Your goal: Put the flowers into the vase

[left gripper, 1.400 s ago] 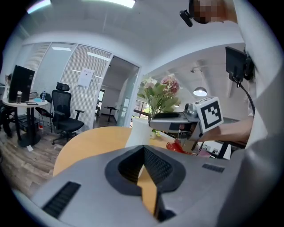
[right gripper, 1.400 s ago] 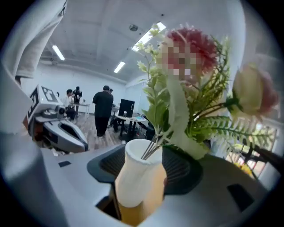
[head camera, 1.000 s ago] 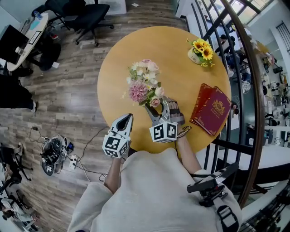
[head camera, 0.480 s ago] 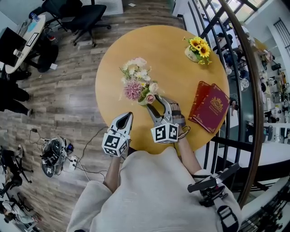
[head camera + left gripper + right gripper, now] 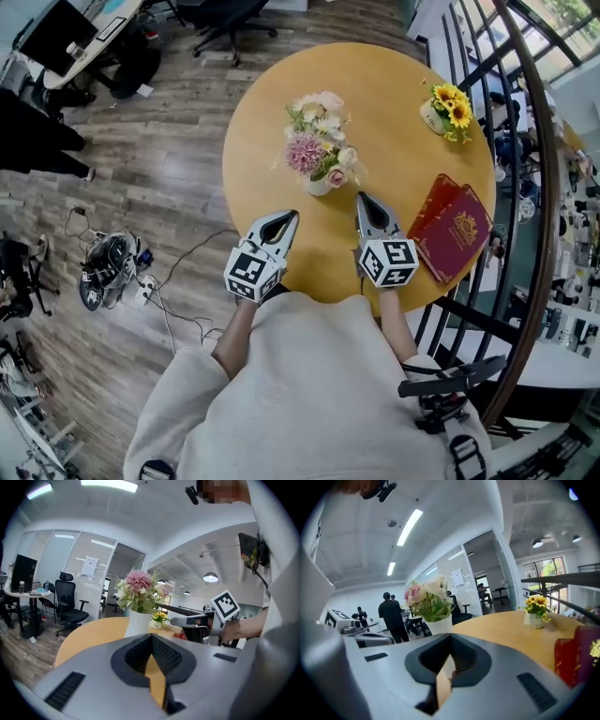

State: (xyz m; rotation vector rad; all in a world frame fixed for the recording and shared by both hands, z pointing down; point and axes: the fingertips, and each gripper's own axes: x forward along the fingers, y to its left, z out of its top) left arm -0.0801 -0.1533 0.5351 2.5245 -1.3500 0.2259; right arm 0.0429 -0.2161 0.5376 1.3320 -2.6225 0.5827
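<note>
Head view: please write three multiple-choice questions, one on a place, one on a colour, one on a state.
1. Where do the red books lie? A. on a chair B. near the table's right edge, beside the right gripper C. on the floor
2. What colour is the vase? A. white B. black C. blue
3. How is the right gripper? A. open wide B. shut on a stem C. shut, empty
Answers: B, the books rest right of that gripper; A, the vase under the bouquet is white; C, its jaws have just closed with nothing between them.
</note>
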